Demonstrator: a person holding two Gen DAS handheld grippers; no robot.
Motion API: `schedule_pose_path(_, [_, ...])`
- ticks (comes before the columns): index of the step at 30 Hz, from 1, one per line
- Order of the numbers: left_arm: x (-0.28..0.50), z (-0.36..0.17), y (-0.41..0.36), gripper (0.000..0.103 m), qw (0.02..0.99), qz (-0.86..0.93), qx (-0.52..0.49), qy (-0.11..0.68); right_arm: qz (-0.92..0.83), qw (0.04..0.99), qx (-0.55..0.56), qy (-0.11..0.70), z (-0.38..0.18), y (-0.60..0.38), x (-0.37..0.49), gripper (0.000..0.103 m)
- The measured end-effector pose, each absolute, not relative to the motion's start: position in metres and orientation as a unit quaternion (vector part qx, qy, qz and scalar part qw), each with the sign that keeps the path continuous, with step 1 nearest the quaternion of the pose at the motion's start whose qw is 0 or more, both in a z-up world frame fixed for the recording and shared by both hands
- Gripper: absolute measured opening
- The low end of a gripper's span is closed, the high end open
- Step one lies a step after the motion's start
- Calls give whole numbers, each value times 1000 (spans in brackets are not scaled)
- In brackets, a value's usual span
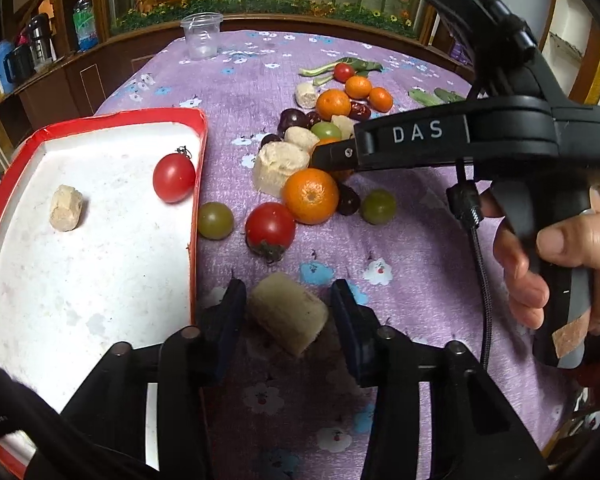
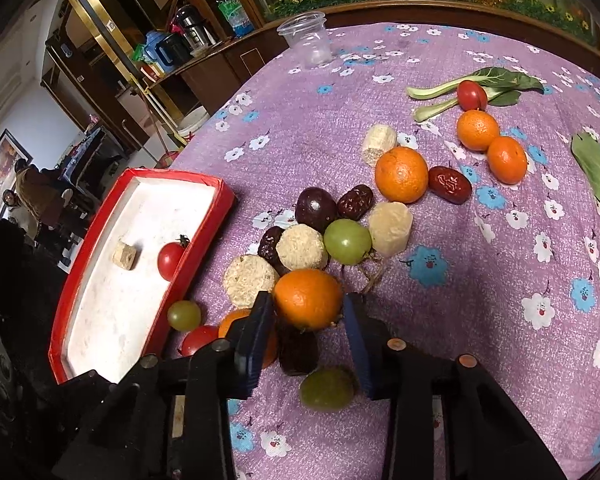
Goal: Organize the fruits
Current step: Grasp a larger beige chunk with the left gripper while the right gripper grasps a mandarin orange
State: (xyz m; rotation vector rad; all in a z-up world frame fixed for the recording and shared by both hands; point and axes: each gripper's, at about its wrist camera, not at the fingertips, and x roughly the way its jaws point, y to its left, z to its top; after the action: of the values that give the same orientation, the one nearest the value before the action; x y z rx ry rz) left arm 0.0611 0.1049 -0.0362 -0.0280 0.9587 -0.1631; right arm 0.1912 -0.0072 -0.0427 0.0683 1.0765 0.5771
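Both grippers closed around food on the purple flowered cloth, beside the red-rimmed tray.

At the far left the red tray held a pale chunk and a cherry tomato; just outside its right wall lay a green tomato and a red tomato. The left gripper straddled a pale cut cylinder lying on the tablecloth, its left pad touching and the right just clear. Further right, the right gripper had both pads pressed on an orange mandarin at the near edge of the fruit pile, a green grape lying below it. A hand gripped that tool's handle.
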Motion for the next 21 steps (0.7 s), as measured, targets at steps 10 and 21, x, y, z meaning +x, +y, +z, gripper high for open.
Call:
schedule_pose_path(10, [59,-35,107,39,887,-78,-22,455,266,826,26,496,-39,-9,189,35])
schedule_pose_path(21, [57,-20,111,39,892,-79,-28,443,271,832,28,483,-21,-16,181,13])
